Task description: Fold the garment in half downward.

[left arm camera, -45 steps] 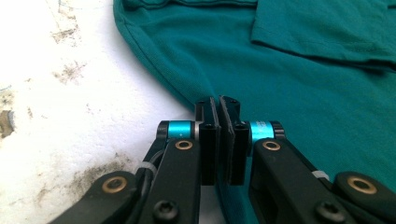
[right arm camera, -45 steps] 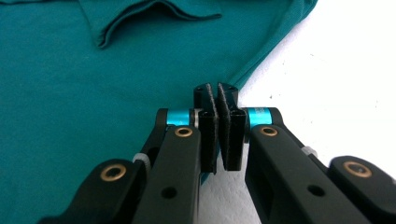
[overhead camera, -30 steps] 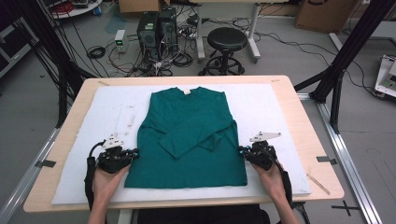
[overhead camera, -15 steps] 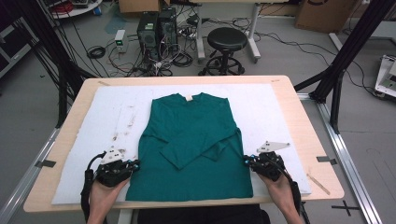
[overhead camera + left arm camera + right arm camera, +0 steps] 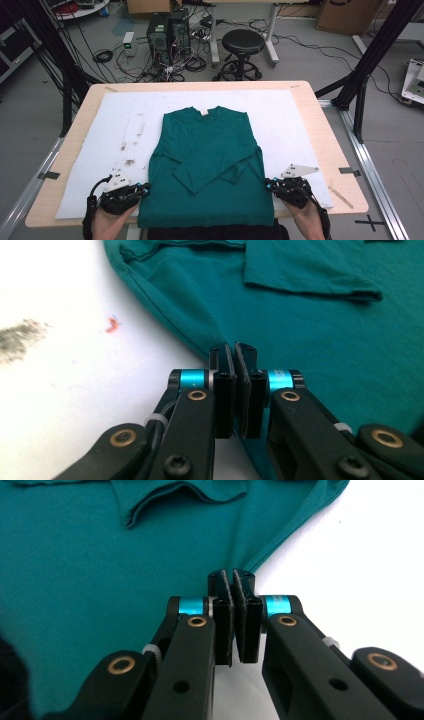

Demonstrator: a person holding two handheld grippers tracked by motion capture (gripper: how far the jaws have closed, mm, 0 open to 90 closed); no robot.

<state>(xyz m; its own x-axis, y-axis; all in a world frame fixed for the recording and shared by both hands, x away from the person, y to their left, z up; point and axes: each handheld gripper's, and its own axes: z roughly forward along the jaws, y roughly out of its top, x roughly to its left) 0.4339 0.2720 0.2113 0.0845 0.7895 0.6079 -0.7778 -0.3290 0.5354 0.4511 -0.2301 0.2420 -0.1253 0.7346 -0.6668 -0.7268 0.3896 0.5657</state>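
High view is showing both grippers, left gripper (image 5: pixel 142 189) and right gripper (image 5: pixel 270 184), lowering the green shirt (image 5: pixel 207 165) toward the tabletop (image 5: pixel 325 145), jaws pinching its side edges, flattening it for folding.

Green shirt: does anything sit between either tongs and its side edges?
Nothing visible does. The left tongs are shut at the green shirt left side edge, the right tongs at its right edge; only white mat lies beside them.

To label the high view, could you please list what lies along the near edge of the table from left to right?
Left tool → green long-sleeved shirt, its hem edge clamped on both sides → right tool → bare strip of white mat → wooden table edge.
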